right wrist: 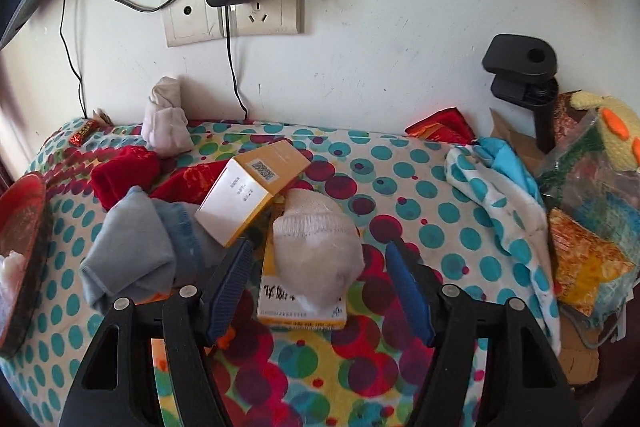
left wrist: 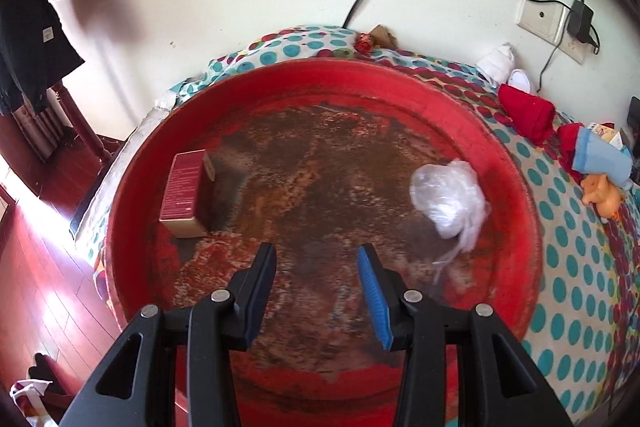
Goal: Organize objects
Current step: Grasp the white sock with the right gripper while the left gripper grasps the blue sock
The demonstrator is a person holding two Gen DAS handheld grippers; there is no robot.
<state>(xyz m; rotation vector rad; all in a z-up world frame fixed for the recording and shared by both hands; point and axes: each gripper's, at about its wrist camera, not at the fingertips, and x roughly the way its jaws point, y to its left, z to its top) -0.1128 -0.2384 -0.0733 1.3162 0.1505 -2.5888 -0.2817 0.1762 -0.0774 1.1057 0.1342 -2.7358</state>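
Both grippers empty over the messy spotted tablecloth (right wrist: 400, 163)

Left gripper (left wrist: 318, 255) hangs spread above the red basin (left wrist: 400, 87) holding a maroon box (left wrist: 184, 191) and plastic wrap (left wrist: 448, 195); right gripper (right wrist: 318, 255) gapes unclenched around a rolled white sock (right wrist: 316, 247) on a yellow box (right wrist: 300, 311).

Left gripper (left wrist: 317, 259): jaws parted, nothing between the pads, pitched steeply downward. Right gripper (right wrist: 318, 255): jaws parted wider, pads clear of contact on both sides, also angled downward and forward.
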